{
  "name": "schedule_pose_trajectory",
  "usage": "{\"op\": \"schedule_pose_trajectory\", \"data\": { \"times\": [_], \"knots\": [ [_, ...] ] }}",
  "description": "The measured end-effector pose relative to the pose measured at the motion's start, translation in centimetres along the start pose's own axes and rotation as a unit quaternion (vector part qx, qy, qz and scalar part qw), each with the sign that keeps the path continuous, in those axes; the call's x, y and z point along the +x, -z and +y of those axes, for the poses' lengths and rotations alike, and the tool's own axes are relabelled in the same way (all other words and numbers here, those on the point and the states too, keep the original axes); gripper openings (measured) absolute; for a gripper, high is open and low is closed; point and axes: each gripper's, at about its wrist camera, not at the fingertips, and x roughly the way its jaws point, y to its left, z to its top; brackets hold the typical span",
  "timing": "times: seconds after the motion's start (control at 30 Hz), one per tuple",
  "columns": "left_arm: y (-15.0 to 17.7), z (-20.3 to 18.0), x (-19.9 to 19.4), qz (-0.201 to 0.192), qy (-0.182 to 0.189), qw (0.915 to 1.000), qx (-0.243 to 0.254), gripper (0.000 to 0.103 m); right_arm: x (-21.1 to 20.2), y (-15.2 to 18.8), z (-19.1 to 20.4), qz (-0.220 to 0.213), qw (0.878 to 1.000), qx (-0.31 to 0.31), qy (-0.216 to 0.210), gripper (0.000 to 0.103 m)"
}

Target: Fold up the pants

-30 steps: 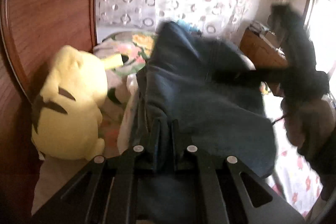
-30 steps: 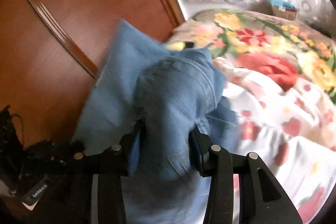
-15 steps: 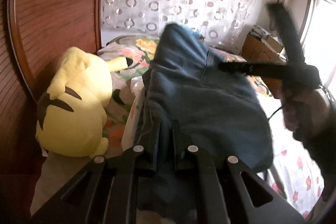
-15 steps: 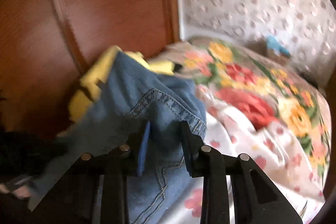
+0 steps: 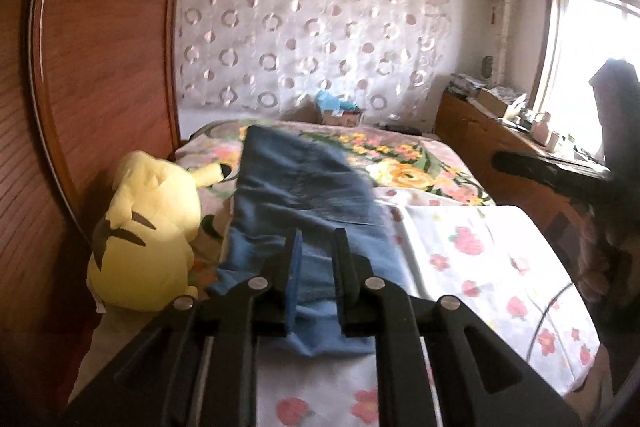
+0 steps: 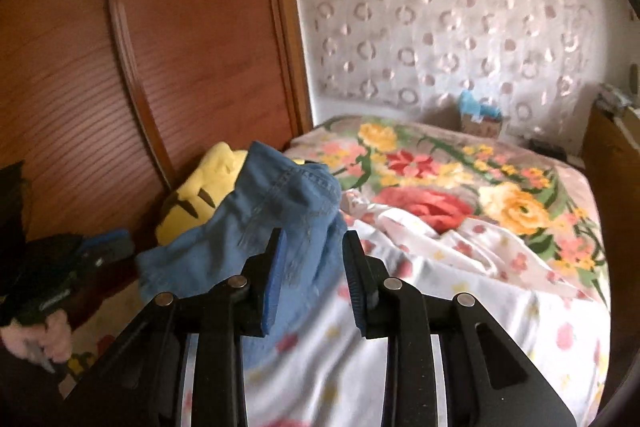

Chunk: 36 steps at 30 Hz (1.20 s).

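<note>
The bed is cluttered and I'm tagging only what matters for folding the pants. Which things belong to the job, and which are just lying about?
Job:
- blue jeans
- floral sheet under them
- left gripper, jaws opening, denim showing between them
- right gripper, jaws apart

Lying about:
- yellow plush toy
- small box beyond the bed
- cluttered wooden dresser

The left gripper [image 5: 316, 259] is showing two matte black fingers with blue pads on their inner faces, and four round silver screws are sitting across the black linkage behind them. The right gripper [image 6: 312, 267] is looking the same: black fingers, blue pads, silver screws behind.
</note>
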Motion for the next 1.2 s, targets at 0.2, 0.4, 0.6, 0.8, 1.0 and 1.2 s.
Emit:
{"op": "schedule_pose_trajectory", "data": {
  "times": [0.2, 0.4, 0.6, 0.8, 1.0, 1.2],
  "knots": [
    [0.7, -4.6, -3.8, -0.022, 0.024, 0.9990, 0.031, 0.027, -8.8, 3.8, 0.3, -0.034, 0.999, 0.006, 0.034, 0.054],
    [1.8, -8.2, -6.9, -0.037, 0.031, 0.9976, 0.050, 0.035, -15.0, 7.6, 0.1, -0.064, 0.996, 0.022, 0.064, 0.061],
    [3.2, -10.7, -8.9, -0.041, 0.026, 0.9969, 0.061, 0.040, -19.6, 10.4, -0.2, -0.091, 0.991, 0.042, 0.093, 0.076],
    [4.8, -12.3, -10.2, -0.042, 0.004, 0.9971, 0.064, 0.040, -23.1, 13.2, -0.5, -0.110, 0.985, 0.058, 0.118, 0.084],
    [5.9, -13.5, -11.3, -0.050, -0.001, 0.9965, 0.068, 0.041, -25.2, 15.2, -0.5, -0.120, 0.981, 0.063, 0.137, 0.086],
    [6.3, -13.6, -11.6, -0.052, -0.007, 0.9967, 0.062, 0.042, -25.9, 16.1, -0.6, -0.123, 0.979, 0.067, 0.148, 0.086]
  ]
}}
